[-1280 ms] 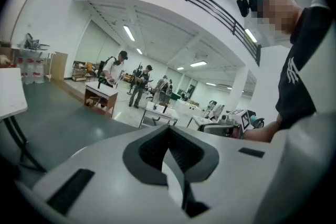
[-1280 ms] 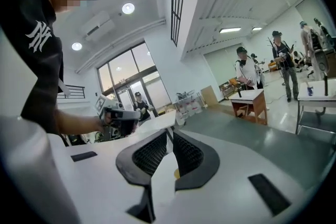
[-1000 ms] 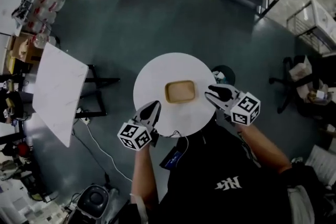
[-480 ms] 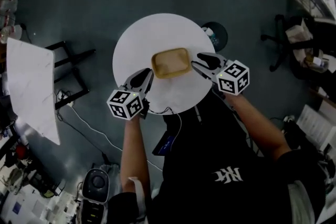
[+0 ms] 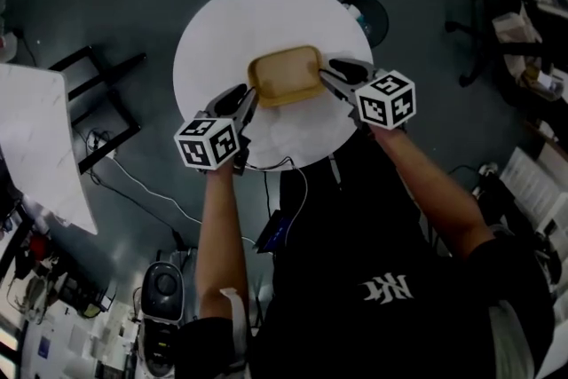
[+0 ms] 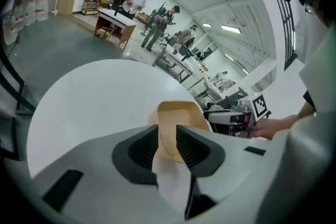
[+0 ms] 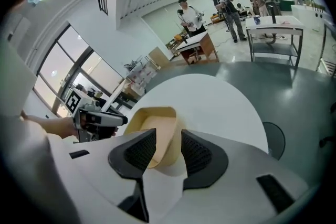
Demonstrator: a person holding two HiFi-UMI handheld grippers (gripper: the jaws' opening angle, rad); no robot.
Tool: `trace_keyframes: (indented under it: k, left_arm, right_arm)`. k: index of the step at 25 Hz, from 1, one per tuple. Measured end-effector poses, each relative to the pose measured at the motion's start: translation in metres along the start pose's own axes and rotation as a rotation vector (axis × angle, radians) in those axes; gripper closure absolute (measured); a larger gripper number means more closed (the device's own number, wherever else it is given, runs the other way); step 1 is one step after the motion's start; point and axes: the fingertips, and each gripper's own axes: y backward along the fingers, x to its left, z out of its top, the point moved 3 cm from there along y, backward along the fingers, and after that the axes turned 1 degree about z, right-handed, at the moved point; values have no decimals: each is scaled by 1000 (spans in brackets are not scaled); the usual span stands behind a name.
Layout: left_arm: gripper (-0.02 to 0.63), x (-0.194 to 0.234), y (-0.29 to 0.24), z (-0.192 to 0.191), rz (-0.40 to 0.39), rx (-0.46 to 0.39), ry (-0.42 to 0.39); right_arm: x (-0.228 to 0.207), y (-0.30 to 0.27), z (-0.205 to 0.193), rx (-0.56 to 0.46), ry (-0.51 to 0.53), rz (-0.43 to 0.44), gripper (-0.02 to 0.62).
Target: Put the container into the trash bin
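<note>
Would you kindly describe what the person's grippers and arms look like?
Both the left gripper and right gripper are pale grey with dark ribbed pads and a black-and-white marker cube. Black top, bare forearms. The left's jaws are opening, the container rim between them.

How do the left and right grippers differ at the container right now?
The left gripper sits at the near left corner of the container; the right gripper sits at its right end. The left gripper's jaws stand narrow and are opening, close round the rim; the right gripper's stand wide, with slack beside the rim. Shared: each straddles the rim without gripping, and the container rests on the table.
</note>
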Motion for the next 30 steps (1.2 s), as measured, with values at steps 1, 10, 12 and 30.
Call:
trace_keyframes:
  k: [1,10,12,30]
  left_arm:
    - [509,1,-3,-2,2,13,0]
    - [508,3,-17,-16,5,48,21]
    - [514,2,-17,-18,-3,53,28]
    - [578,-19,2,-22,-69,76,59]
  right_arm:
    - [-2,-2,-2,4,-7,-4,426]
    - [-8,-9,-19,43,-33,-20,445]
    - [-6,-10,-21,45,-31,-22,484]
    - [9,11,-10,-10,-75,-28,529]
